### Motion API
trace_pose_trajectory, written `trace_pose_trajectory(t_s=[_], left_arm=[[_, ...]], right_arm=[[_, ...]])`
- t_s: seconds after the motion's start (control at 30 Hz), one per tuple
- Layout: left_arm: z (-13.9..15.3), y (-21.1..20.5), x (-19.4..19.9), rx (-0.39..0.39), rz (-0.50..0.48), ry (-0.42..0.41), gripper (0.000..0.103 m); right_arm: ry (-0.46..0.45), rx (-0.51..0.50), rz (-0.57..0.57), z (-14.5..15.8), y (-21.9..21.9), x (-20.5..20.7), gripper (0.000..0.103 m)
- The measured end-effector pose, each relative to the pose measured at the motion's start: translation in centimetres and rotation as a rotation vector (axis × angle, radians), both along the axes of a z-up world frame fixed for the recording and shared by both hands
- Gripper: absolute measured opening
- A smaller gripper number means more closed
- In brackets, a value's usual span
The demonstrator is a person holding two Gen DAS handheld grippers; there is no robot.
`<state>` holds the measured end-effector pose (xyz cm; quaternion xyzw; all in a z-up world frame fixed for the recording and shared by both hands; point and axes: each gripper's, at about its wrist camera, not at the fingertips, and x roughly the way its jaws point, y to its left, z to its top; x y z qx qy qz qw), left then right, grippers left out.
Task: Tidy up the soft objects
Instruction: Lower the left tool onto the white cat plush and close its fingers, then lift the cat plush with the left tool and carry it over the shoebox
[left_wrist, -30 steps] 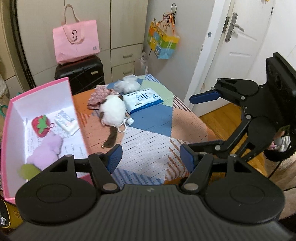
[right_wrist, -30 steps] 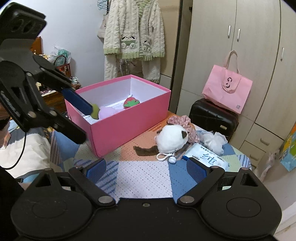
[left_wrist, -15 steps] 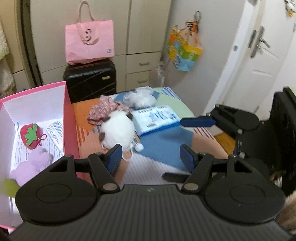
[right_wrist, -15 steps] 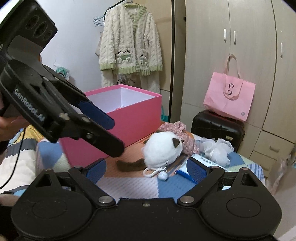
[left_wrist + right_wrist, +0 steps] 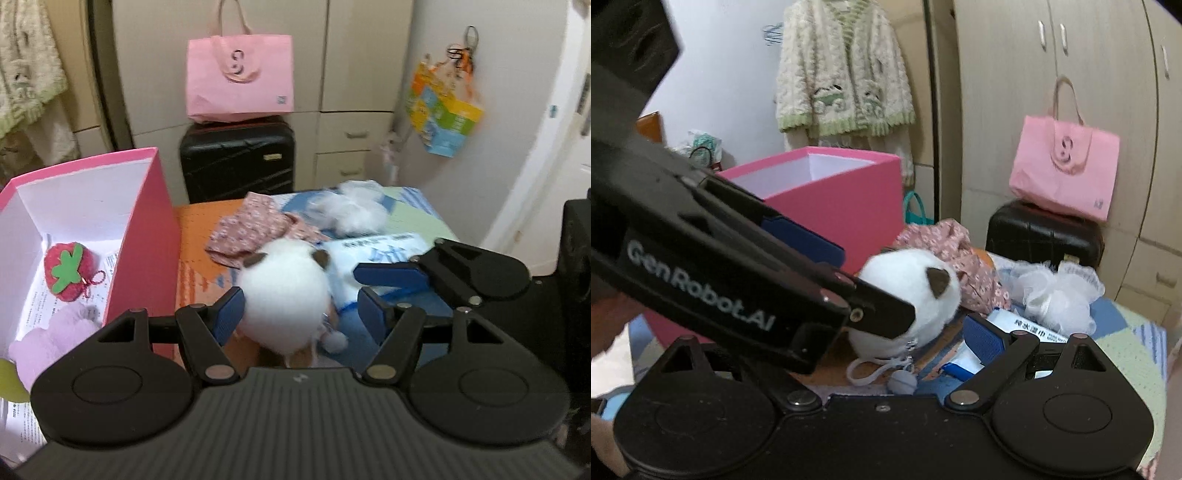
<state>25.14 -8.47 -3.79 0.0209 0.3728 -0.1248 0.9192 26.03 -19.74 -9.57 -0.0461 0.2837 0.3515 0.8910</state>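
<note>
Pink box (image 5: 147, 236) with strawberry plush (image 5: 70, 271) inside to the left of the left gripper (image 5: 299, 314), white round plush (image 5: 284, 291) between its wide-spread fingers without firm contact, right gripper (image 5: 388, 291) just beside on the right, also spread wide, wipes packet (image 5: 384, 247) beyond.

The left gripper (image 5: 299, 306) stands spread, and the white plush (image 5: 284, 291) fills most of the gap between its fingers. Just left of the left finger rises the pink box (image 5: 147, 236) wall. Off the right finger, the right gripper (image 5: 391, 291) crowds close over the wipes pack (image 5: 380, 251). Ahead of the fingertips lie the floral cloth (image 5: 251, 229) and white mesh puff (image 5: 351, 214).
</note>
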Motion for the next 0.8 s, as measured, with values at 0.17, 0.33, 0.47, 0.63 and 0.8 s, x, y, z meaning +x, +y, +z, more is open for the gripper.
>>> trace_pose_trajectory(t_s=[0.17,0.33,0.47,0.63,0.8], left_arm=[[-1.0,0.0,1.4,-0.014,0.025,0.017,0.064],[-0.9,0.9,2.1,-0.103,0.059,0.045,0.063],[-1.4,1.5,2.4,-0.115,0.079,0.063,0.058],[-2.3,1.8,2.5,-0.078,0.115,0.082,0.055],[-2.4,1.9,2.4,-0.088,0.112,0.074,0.052]], right_arm=[[0.05,0.002,0.003,-0.7,0.2,1.7,0.096],[-0.003,-0.04,0.072,-1.3,1.5,1.7,0.096],[-0.003,-0.072,0.048,-1.8,2.2,2.2,0.09],[0.019,-0.067,0.051,-2.6,2.7,2.5,0.072],[0.035,-0.051,0.029,-2.6,2.8,2.5,0.067]])
